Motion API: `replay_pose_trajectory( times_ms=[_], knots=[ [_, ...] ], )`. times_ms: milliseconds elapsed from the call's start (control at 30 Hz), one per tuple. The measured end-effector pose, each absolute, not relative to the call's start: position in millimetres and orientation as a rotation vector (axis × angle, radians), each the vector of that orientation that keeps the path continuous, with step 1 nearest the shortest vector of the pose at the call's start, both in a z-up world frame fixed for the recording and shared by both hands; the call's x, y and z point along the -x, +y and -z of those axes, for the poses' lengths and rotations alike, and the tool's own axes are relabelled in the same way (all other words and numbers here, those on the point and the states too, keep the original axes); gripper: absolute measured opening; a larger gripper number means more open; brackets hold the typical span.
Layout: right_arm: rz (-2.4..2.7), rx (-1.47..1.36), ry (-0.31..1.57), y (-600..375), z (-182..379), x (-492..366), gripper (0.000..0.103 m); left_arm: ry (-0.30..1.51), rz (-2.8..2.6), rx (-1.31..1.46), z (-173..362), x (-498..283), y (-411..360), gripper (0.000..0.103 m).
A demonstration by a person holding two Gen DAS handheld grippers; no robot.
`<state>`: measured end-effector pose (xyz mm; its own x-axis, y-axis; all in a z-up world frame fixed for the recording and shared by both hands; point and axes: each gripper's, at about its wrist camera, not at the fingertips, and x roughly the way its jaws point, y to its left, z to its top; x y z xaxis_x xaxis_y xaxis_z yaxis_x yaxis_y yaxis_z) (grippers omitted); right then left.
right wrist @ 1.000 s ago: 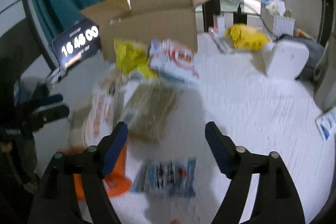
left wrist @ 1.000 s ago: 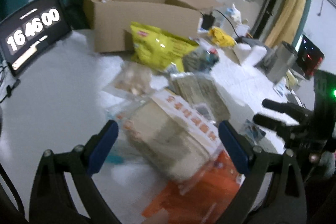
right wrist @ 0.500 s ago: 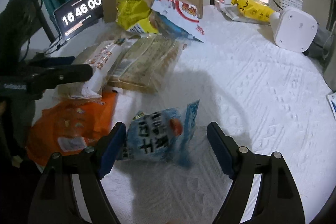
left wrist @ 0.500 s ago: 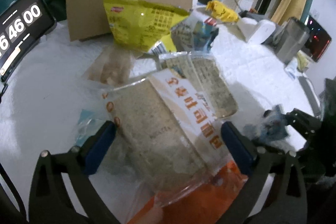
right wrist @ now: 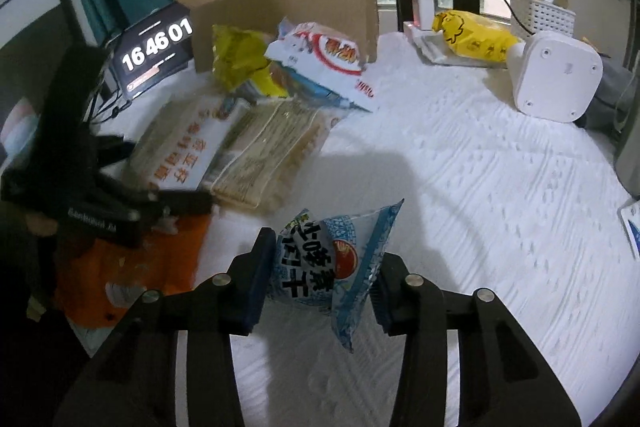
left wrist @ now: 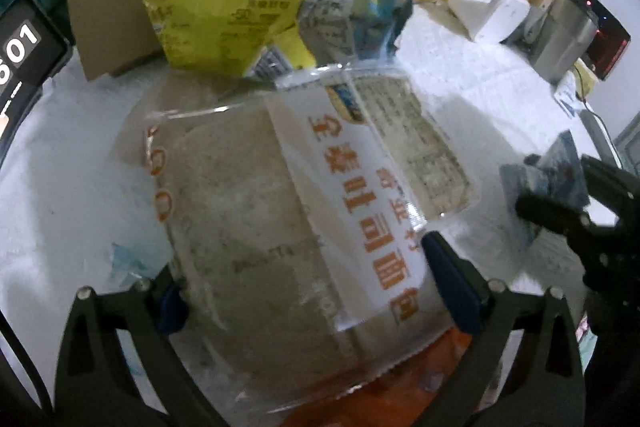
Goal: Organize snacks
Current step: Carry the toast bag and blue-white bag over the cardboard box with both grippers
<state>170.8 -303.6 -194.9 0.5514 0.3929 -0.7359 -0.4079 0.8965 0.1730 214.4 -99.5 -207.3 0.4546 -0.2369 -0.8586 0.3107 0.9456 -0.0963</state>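
The right gripper (right wrist: 320, 275) has just been closing, and its blue pads now press on both sides of a small blue snack packet (right wrist: 332, 263), which stands on edge between them over the white tablecloth (right wrist: 480, 187). The left gripper (left wrist: 304, 291) has its jaws wide and has just been narrowing them; a large clear bread bag (left wrist: 280, 219) with a white label and orange characters lies between the pads, the right pad at the bag's edge, the left pad half hidden behind it, so contact cannot be told for sure. In the left wrist view, an orange packet (left wrist: 400, 387) lies under the bread bag at 6 o'clock, a flat pack of biscuits (left wrist: 424, 139) lies beside it at 2 o'clock, and a yellow chip bag (left wrist: 232, 11) leans at 12 o'clock against an open cardboard box (left wrist: 108, 23). In the right wrist view the box (right wrist: 300, 11) stands at 12 o'clock from the blue packet, with a red-and-white snack bag (right wrist: 324, 63) propped in front of it, and a digital clock (right wrist: 156, 47) stands at 10 o'clock.
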Motion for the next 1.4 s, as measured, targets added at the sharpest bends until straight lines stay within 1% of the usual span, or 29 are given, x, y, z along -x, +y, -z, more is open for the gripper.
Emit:
replay_pose_trajectory(
  times_ms=[100, 267, 633, 1033, 1400],
  knots=[
    [-0.472, 0.003, 0.856, -307, 192, -175, 0.045, 1.031, 0.359, -0.069, 202, -211, -96, 0.089],
    [-0.461, -0.004, 0.840, -310, 182, -181, 0.045, 0.998, 0.384, -0.066, 188, -200, -93, 0.086],
    [-0.463, 0.010, 0.776, -294, 152, -199, 0.044, 0.835, 0.373, -0.108, 140, -188, -69, 0.086],
    [-0.488, 0.048, 0.670, -267, 107, -237, 0.044, 0.727, 0.350, -0.126, 107, -218, -42, 0.086],
    [-0.517, 0.087, 0.589, -256, 79, -276, 0.044, 0.695, 0.385, -0.067, 85, -262, -20, 0.086]
  ],
)
